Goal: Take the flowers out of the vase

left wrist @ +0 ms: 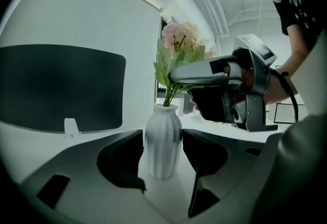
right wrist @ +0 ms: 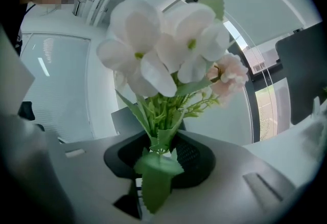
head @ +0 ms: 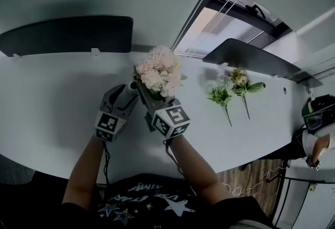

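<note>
Flowers (head: 158, 72), a pale pink bunch with green leaves, stand upright in the vase (left wrist: 163, 141), which is white and ribbed and sits on the table (head: 63, 92). The right gripper (head: 148, 96) reaches in level just above the vase's mouth, its jaws pinched together on the green stems, with one toothed leaf hanging out below them. The left gripper (head: 127, 94) comes at the vase from the side. Its jaws stand wide apart with the vase's body between them, a pad just beside each wall; I can't make out any squeeze. Two loose sprigs (head: 221, 94) lie flat on the table well to the right of the vase, heads away from the person, the farther one (head: 243, 84) with a pinkish bloom.
</note>
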